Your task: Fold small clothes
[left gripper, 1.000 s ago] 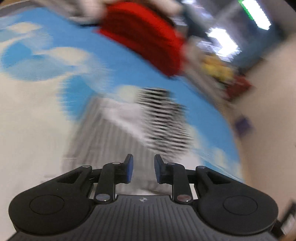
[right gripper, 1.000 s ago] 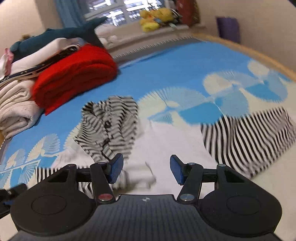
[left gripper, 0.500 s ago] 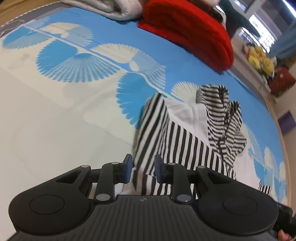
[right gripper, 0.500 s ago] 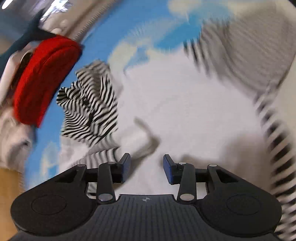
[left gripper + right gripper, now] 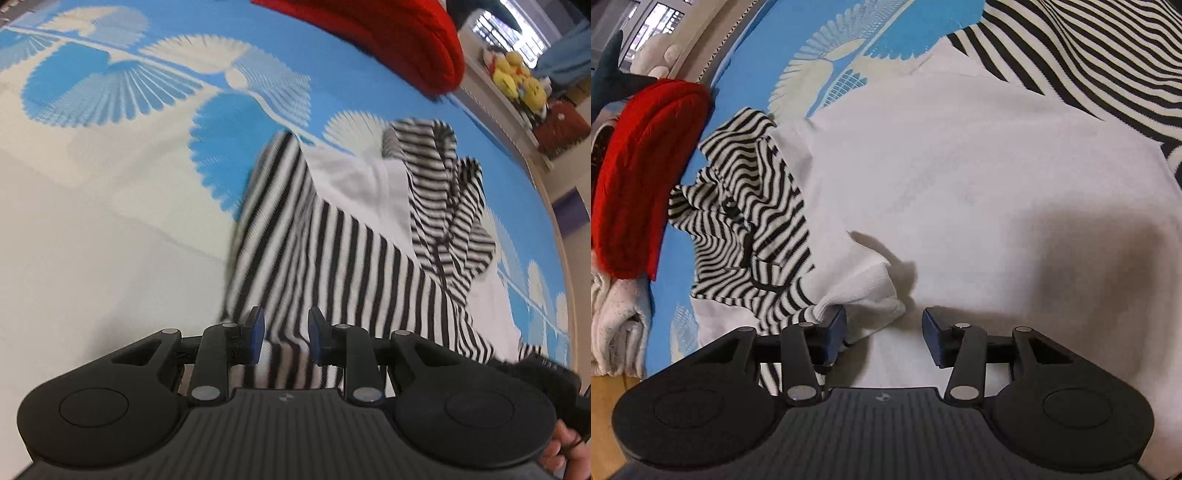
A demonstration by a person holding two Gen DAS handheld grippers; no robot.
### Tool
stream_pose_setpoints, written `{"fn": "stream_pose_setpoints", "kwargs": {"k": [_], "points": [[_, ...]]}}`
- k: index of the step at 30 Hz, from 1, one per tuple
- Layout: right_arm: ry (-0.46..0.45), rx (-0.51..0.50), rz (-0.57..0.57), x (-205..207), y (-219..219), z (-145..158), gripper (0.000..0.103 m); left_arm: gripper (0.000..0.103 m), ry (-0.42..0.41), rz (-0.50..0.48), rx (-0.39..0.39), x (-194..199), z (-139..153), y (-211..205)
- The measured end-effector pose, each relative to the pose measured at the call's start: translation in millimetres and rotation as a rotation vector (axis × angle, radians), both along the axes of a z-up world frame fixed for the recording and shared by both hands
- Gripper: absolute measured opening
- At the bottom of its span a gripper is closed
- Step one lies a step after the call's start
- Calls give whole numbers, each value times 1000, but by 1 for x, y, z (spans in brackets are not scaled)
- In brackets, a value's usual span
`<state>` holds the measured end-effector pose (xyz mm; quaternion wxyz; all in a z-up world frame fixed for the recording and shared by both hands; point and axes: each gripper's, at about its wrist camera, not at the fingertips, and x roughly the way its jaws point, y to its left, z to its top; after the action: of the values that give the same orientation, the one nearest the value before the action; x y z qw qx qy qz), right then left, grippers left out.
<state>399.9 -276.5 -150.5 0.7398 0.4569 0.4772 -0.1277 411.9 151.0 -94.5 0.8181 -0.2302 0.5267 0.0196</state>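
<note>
A small hooded garment lies on the bed: white body [image 5: 960,166], black-and-white striped sleeves and hood [image 5: 746,206]. In the left wrist view its striped sleeve [image 5: 314,251] runs toward my left gripper [image 5: 286,334], whose jaws are open a little just above the sleeve's end. My right gripper [image 5: 884,332] is open over the white body, with a bunched white fold [image 5: 871,295] between its jaws, touching the left finger. The other striped sleeve [image 5: 1089,62] lies at the far right.
The blue and white patterned bedspread [image 5: 110,92] covers the bed. A folded red garment [image 5: 639,173] and white folded clothes [image 5: 617,321] are stacked at the left. Yellow soft toys [image 5: 517,77] sit on a ledge beyond the bed. The other hand [image 5: 565,454] shows at the lower right.
Both grippers have dropped close to the garment. The left one came down to the striped sleeve's end. The right one moved onto the white body by the bunched fold.
</note>
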Motion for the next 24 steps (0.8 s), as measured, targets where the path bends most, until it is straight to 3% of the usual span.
{"fn": "stream_pose_setpoints", "kwargs": {"k": [6,9,14,18,19,20,21,22,24], "points": [[-18,44,-20,1,-5,1,48,27,135,75,-127,-7,-32,5],[-22,80,-51,-5,-11,4,49,24,175,151,-36,-14,-35,16],[-44,78,-51,-9,-10,10,56,24,163,149,10,-19,-32,16],[-20,120,-51,-7,-7,0,56,24,162,143,25,-16,-28,13],[-15,117,-48,-6,-6,-2,53,24,163,143,26,-16,-28,13],[-14,109,-46,-4,-5,-4,38,24,163,141,27,-15,-27,13],[-25,102,-44,-4,-5,-4,9,24,161,138,28,-15,-28,14],[-41,94,-41,-4,-6,-3,3,25,157,135,27,-14,-28,15],[-120,85,-34,-4,-6,8,3,25,141,120,23,-13,-25,16]]}}
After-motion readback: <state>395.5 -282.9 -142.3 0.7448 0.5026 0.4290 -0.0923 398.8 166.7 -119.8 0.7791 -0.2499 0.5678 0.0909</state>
